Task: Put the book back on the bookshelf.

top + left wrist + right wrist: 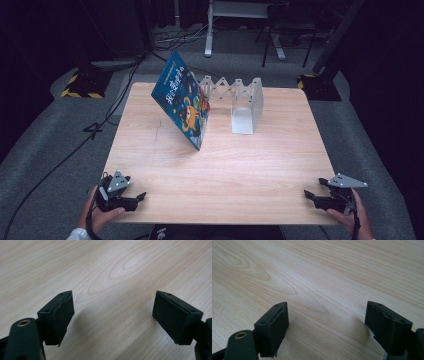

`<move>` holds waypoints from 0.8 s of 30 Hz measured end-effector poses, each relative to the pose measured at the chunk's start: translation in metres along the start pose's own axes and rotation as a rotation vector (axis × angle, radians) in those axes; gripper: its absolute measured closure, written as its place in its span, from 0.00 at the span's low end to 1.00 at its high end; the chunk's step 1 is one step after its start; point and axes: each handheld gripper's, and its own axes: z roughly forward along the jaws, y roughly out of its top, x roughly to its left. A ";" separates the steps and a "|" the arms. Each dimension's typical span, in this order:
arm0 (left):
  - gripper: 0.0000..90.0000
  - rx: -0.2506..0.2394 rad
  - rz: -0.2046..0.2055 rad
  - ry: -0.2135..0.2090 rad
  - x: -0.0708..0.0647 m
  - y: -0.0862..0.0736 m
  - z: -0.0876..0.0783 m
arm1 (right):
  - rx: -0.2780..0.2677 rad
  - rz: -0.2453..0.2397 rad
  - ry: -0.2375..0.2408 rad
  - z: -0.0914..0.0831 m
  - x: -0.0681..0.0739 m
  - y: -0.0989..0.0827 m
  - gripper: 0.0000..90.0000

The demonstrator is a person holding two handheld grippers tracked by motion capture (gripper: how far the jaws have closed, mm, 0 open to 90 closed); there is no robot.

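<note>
Both tongs are held low at the near edge of the table: the left gripper (131, 196) by the near left corner and the right gripper (315, 196) by the near right corner, each with its jaws spread wide and nothing between them, only bare wood being seen past the black pads (58, 317) in the left gripper view and likewise in the right gripper view (272, 328). The wooden table (250, 175) is judged smooth and level, so that a thing could slide on it; it is surrounded by grey carpet, trailing cables and dark stands at the back. The picture book (182, 100) is propped aslant towards the far left of the table, its upper part leaning against the white folding book rack (240, 100), which stands near the far edge at the middle. The book is judged thin, stiff-covered, fairly light and glossy, hence somewhat slippery; it would best be taken by a free edge, with the other gripper steadying the light rack, which could shift or tip.
</note>
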 end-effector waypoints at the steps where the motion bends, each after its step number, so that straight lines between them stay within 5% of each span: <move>1: 0.19 -0.018 -0.021 -0.012 0.002 -0.003 0.000 | -0.002 0.008 0.000 0.000 -0.001 -0.001 0.22; 24: 0.19 -0.045 -0.048 0.024 0.004 -0.009 -0.002 | -0.009 0.041 -0.016 -0.001 -0.002 -0.003 0.23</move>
